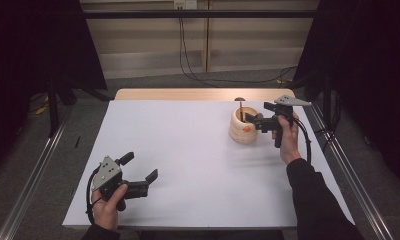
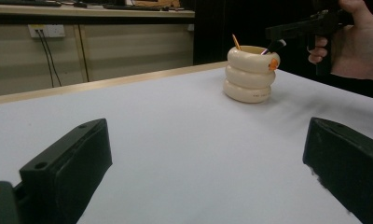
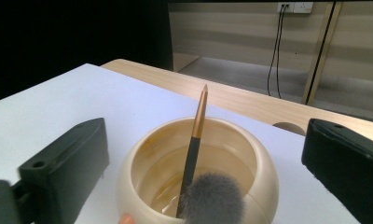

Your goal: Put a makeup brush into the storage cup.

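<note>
The right claw (image 1: 260, 121) hangs released just over the mouth of the cream, ring-stacked ceramic holder (image 1: 243, 128), jaws spread to either side of it and pressing on nothing. Inside stands one makeup brush (image 3: 194, 154) with a black-and-gold handle, leaning on the rim; a grey bristle tuft (image 3: 211, 198) sits close before the claw, blurred, its lower part cut off by the frame edge. An orange mark (image 1: 247, 129) on the holder's side is too small to read. Well apart, the left claw (image 1: 140, 172) rests released on the white bench (image 1: 188, 165), with nothing between its jaws.
</note>
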